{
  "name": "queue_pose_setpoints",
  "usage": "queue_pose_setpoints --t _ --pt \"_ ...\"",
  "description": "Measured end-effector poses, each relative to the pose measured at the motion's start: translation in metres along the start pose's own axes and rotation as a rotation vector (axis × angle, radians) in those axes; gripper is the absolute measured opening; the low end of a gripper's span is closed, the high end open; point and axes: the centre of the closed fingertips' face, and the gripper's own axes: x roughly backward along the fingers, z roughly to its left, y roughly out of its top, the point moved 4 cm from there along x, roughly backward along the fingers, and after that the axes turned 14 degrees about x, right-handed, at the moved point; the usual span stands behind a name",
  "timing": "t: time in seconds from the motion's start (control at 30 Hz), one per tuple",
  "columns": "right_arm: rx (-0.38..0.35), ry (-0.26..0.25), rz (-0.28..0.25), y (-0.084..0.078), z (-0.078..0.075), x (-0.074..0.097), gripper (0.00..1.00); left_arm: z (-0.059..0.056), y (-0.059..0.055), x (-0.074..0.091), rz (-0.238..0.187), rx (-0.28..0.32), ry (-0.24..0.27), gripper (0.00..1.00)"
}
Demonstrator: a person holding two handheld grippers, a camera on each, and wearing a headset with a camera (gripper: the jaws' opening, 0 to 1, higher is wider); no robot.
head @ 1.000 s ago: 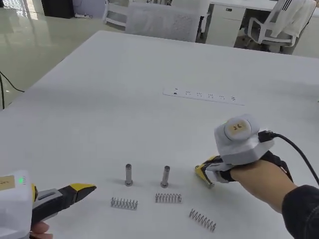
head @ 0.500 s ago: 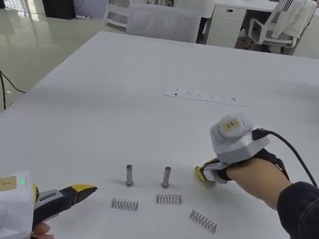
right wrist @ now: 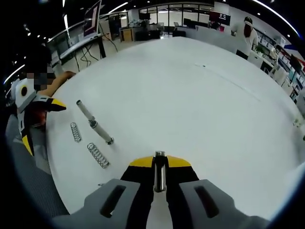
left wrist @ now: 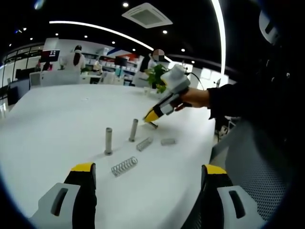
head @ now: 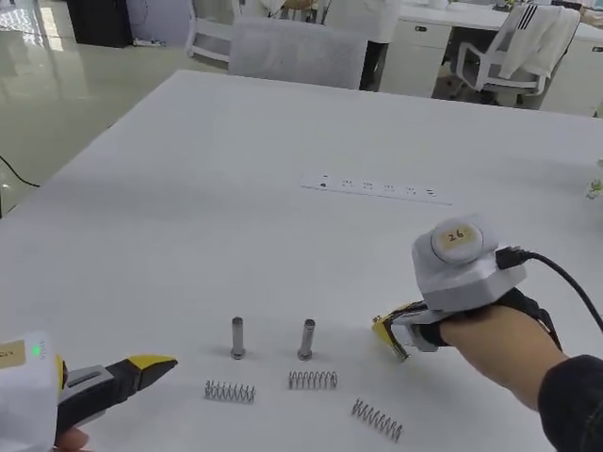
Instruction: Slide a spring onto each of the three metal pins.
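On the white table (head: 283, 235), two grey metal pins (head: 237, 337) (head: 307, 339) are standing bare, three steel springs (head: 313, 379) lying beside them. The right hand-held gripper (right wrist: 159, 164) is clamping the third pin (right wrist: 159, 175); the left hand-held gripper (left wrist: 148, 168) is gaping empty. No spring is fitted yet.

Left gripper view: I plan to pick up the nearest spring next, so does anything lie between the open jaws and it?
Nothing visible does. The grey coiled metal spring lies on the bare white table ahead of the left gripper; the nearest upright grey metal pin stands beyond it.
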Motion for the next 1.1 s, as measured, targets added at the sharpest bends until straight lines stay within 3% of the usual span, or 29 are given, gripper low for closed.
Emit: queue_pose_setpoints --t 0.47,1.1 --pt "-0.005 -0.02 -0.045 -0.003 0.008 0.023 0.05 -0.002 -0.001 0.0 0.009 -0.016 -0.002 0.88" --pt "0.006 -0.025 -0.074 -0.004 0.013 0.025 0.05 -0.001 -0.001 0.001 0.014 -0.023 0.0 0.88"
